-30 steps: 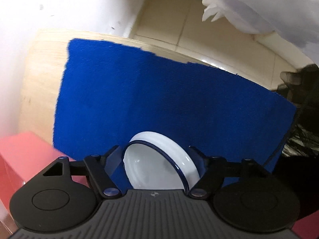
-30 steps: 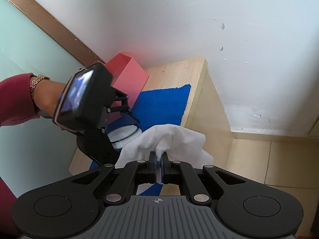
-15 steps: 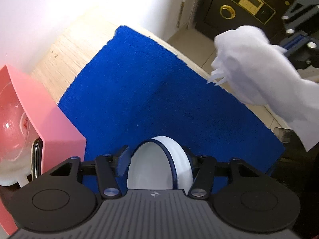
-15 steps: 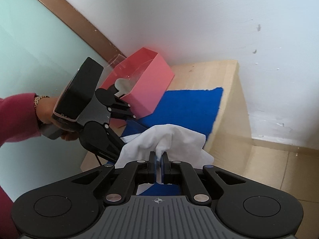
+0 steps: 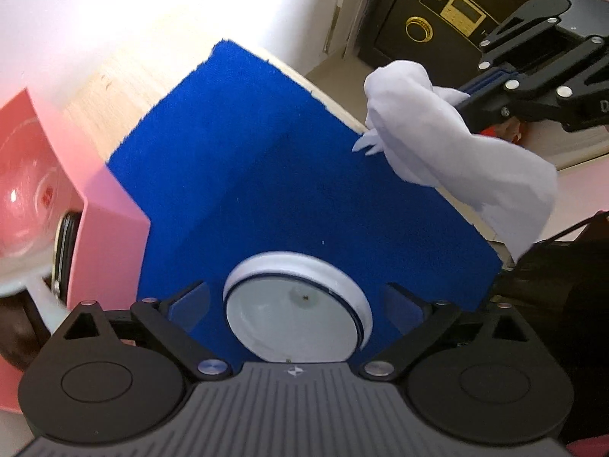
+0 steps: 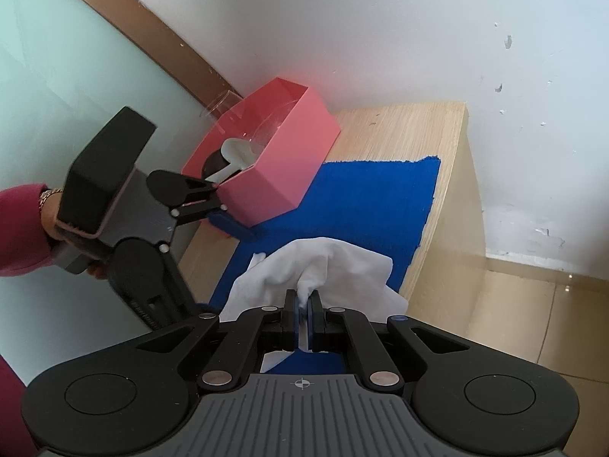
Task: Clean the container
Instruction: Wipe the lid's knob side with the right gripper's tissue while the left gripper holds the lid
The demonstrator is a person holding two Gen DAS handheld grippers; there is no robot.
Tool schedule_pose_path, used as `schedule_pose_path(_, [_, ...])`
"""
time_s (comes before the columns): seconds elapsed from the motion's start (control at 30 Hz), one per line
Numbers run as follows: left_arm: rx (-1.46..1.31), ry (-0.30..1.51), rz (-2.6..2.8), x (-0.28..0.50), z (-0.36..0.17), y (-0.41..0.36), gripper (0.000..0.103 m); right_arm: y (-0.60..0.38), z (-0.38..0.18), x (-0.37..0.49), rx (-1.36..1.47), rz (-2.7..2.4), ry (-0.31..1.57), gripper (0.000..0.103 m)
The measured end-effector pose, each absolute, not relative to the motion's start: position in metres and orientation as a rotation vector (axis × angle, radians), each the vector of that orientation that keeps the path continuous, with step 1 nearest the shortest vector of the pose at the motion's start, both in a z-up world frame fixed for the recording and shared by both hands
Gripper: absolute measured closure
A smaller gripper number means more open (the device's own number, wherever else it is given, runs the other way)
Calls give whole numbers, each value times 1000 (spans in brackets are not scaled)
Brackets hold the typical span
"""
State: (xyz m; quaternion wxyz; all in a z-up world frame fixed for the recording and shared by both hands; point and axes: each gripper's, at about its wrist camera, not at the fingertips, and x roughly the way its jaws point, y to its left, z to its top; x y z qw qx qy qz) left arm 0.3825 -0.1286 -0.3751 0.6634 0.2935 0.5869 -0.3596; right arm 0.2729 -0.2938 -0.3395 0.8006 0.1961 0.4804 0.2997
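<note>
Far left, your pink box [image 5: 110, 236] stands on the tabletop [image 5: 125, 95] at the edge of the blue mat [image 5: 266, 175]; inside it you have a clear glass bowl [image 5: 26, 190] and a pale utensil [image 6: 236, 156], partly hidden. Next, your left tongs [image 5: 297, 301]: fingers spread wide apart, one to each side of the container, neither pad touching it. Between them sits the container [image 5: 297, 304], a white round dish with a thin dark-blue rim line, resting on the mat, its opening tilted toward your camera; a small dark speck shows on its inner floor. Centre to right, the blue mat covers most of the light wooden tabletop. Right, your white cloth [image 5: 449, 144] hangs bunched in the air above the mat's far edge, well apart from the container. Your right tongs [image 6: 303, 306] are clamped together on a fold of that cloth. Far right, beyond the tabletop, a black safe [image 5: 437, 19] with a gold dial and keypad stands on the tiled floor [image 6: 533, 297].
</note>
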Motion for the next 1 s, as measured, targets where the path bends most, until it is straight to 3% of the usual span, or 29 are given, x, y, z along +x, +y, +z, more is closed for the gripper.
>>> schedule_pose_path(0.53, [587, 1330, -858, 387, -413, -100, 3, -287, -348, 266, 417, 628, 1062, 97])
schedule_pose_path(1.0, [430, 1274, -829, 371, -395, -63, 9, -261, -342, 271, 382, 617, 1077, 96])
